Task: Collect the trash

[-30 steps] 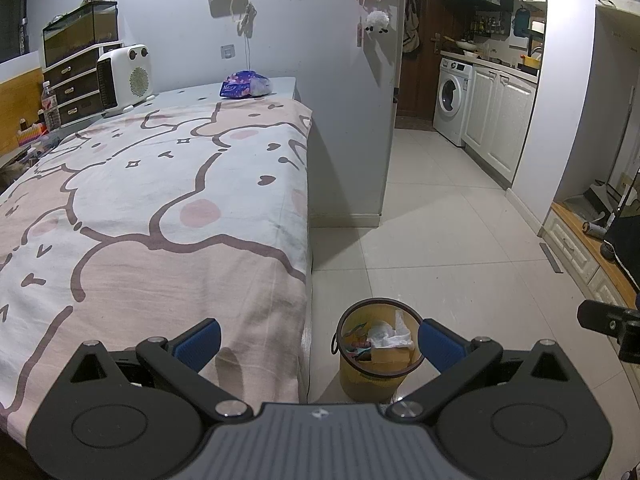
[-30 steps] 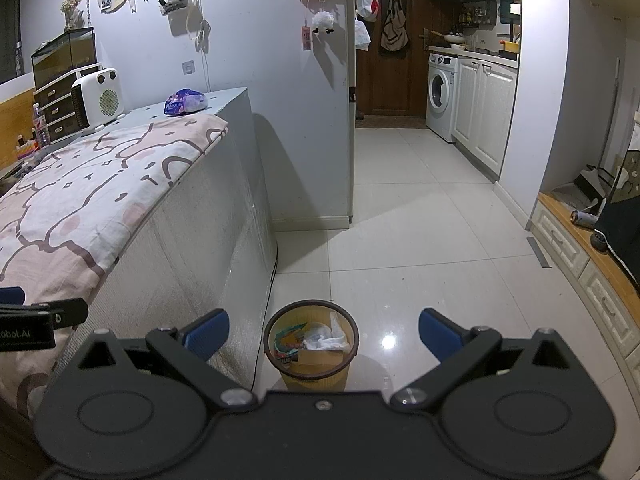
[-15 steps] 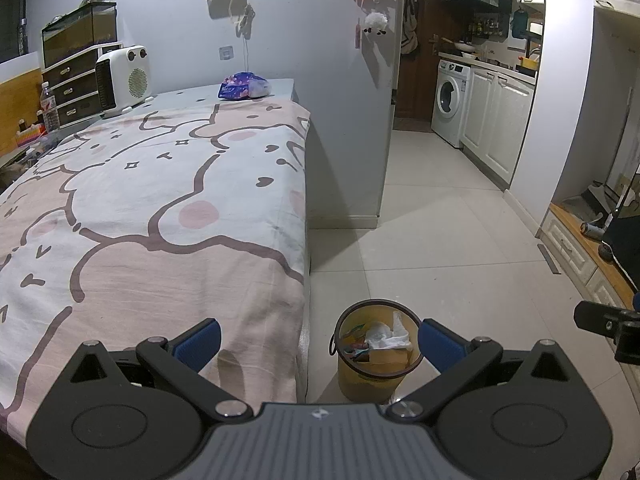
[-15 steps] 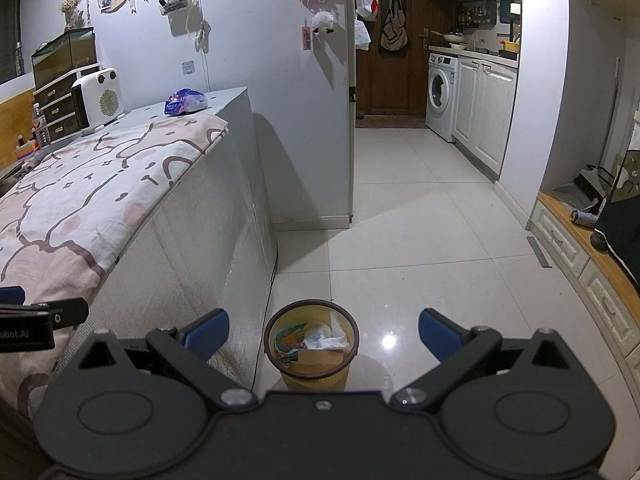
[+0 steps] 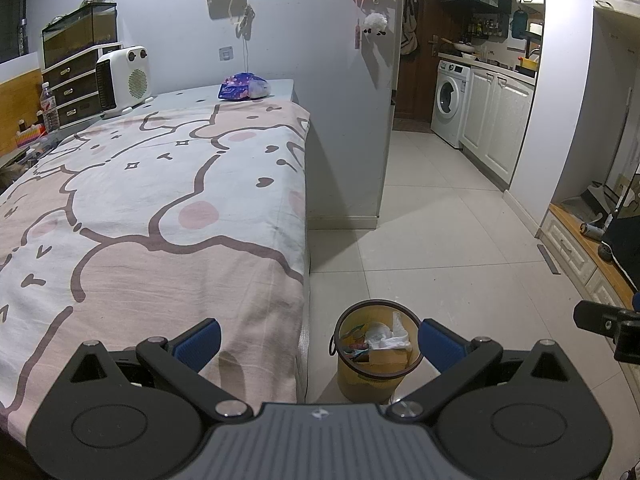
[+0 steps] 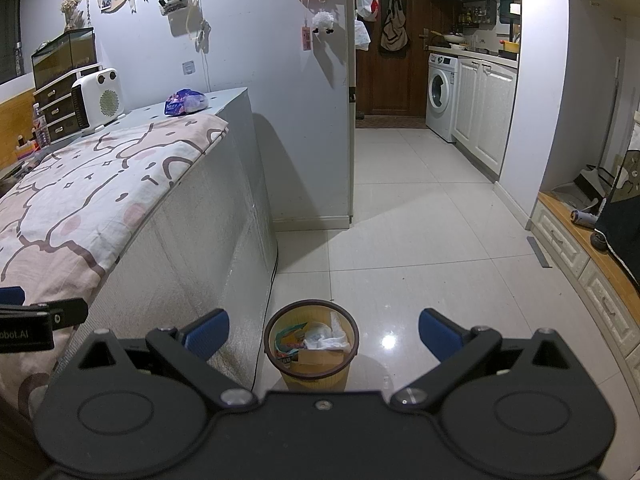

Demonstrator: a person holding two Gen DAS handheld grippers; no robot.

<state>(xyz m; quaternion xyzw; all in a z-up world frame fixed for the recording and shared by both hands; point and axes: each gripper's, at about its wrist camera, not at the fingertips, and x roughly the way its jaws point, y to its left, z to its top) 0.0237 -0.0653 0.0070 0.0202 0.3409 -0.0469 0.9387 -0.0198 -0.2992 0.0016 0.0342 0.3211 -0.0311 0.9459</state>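
Both the left gripper [image 5: 318, 340] and the right gripper [image 6: 324, 330] were spread wide and held nothing. The trash bin [image 6: 312, 346] stood on the floor [image 6: 420, 248] by the bed's [image 5: 140, 208] edge, straight ahead and below the right one

The left tool [image 5: 318, 340] hangs spread wide over the bed [image 5: 160, 208] edge, yellow trash bin [image 5: 376, 356] just beside.

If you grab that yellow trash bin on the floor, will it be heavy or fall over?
The yellow trash bin probably lifts easily: it looks like thin plastic, and what shows inside is crumpled paper and a small cardboard box. It stands upright on smooth, shiny tile, so a push would likely slide it, or tip it if pushed near the rim.
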